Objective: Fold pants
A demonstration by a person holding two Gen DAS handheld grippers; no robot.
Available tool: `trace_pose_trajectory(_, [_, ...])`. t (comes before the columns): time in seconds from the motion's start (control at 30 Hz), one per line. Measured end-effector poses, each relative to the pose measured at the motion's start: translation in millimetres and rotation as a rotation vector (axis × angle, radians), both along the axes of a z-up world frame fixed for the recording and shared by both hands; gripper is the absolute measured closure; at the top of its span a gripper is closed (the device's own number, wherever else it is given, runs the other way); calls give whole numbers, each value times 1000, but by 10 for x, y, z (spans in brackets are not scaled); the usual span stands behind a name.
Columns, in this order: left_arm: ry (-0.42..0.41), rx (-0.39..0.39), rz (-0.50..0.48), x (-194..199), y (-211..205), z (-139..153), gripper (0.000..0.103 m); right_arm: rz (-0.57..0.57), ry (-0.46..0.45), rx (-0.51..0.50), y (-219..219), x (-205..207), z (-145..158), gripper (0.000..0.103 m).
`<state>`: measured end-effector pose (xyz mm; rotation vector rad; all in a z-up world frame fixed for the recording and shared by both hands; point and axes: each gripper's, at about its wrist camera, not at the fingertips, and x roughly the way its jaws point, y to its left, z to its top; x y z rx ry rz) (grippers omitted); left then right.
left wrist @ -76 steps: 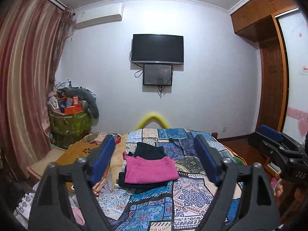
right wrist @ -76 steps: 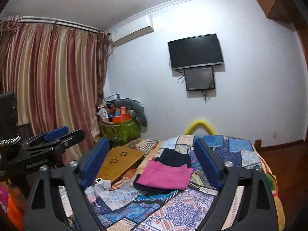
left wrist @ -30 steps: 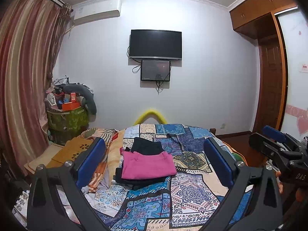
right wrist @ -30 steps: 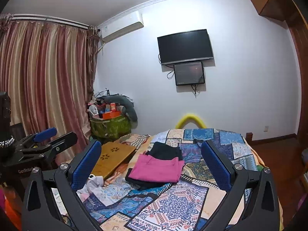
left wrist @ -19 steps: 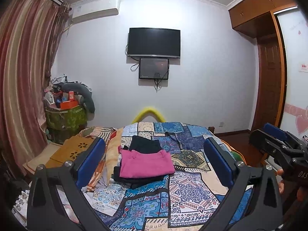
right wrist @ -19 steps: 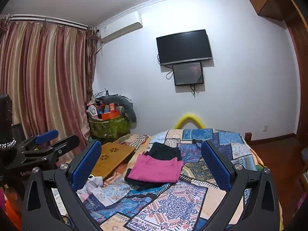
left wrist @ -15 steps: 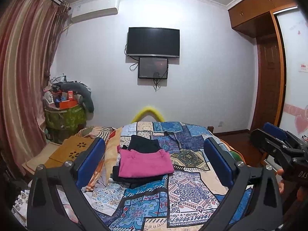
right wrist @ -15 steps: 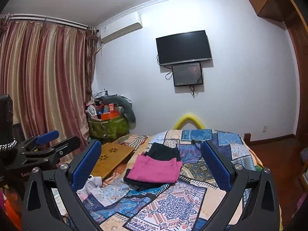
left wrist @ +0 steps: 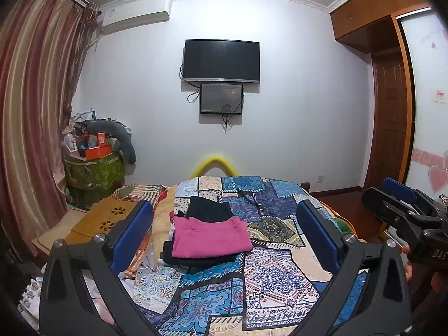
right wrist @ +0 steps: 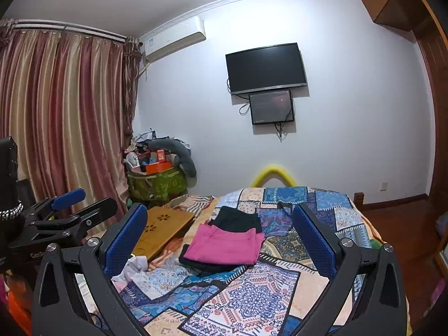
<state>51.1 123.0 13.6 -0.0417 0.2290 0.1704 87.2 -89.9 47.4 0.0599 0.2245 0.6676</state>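
Bed (left wrist: 280,274), folded pants (left wrist: 210,236) left-centre

Both grippers up and level, side by side. Left gripper (left wrist: 224,229) jaws spread wide, nothing between its 2 blue pads (left wrist: 131,235). Right gripper (right wrist: 219,231) the same: wide apart, empty, pointing forward.

White wall (left wrist: 294,112) with dark television (left wrist: 221,59), striped curtains (right wrist: 64,112), wooden wardrobe (left wrist: 392,89).
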Motion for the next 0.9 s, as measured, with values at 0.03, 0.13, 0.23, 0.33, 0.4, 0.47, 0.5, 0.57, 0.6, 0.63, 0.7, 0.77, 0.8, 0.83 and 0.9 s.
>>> trace_pose_trajectory(0.03, [1,-1,-4,0,0,0,0,0,0,0,0,1,-2,0])
trace_pose_trajectory(0.13, [3,-2,-10,-4,5,-2,0,0,0,0,-1,5,0,0])
trace_pose_trajectory(0.23, [6,-5,-19,-4,7,0,0,-4,-1,1,-1,6,-3,0])
trace_pose_trajectory(0.33, [7,-11,-30,-12,7,-2,0,-7,1,-2,6,22,-11,0])
trace_pose_trajectory(0.4, [7,-12,-32,-6,14,8,0,-9,1,-4,9,23,-24,0])
trace_pose_trajectory(0.47, [13,-12,-36,-2,18,13,0,-9,2,-5,12,24,-29,0])
trace_pose_trajectory(0.5, [14,-13,-39,4,17,14,0,-10,2,-6,20,28,-30,0])
trace_pose_trajectory(0.57, [13,-13,-40,4,13,9,0,-12,2,-8,22,35,-33,0])
trace_pose_trajectory(0.6, [14,-12,-40,7,13,7,0,-13,3,-8,22,38,-36,0])
trace_pose_trajectory(0.63, [14,-12,-42,4,9,1,0,-13,4,-9,23,45,-37,0])
trace_pose_trajectory(0.7, [16,-15,-46,10,6,1,0,-13,7,-10,24,52,-42,0])
trace_pose_trajectory(0.77, [21,-18,-52,19,4,-7,0,-13,8,-10,24,59,-53,0])
trace_pose_trajectory(0.8, [24,-20,-56,30,2,-9,0,-14,10,-11,19,68,-64,0])
trace_pose_trajectory(0.83, [27,-20,-56,44,5,-11,0,-14,14,-12,22,79,-72,0])
trace_pose_trajectory(0.9, [32,-20,-55,72,13,-21,0,-14,19,-13,25,99,-82,0])
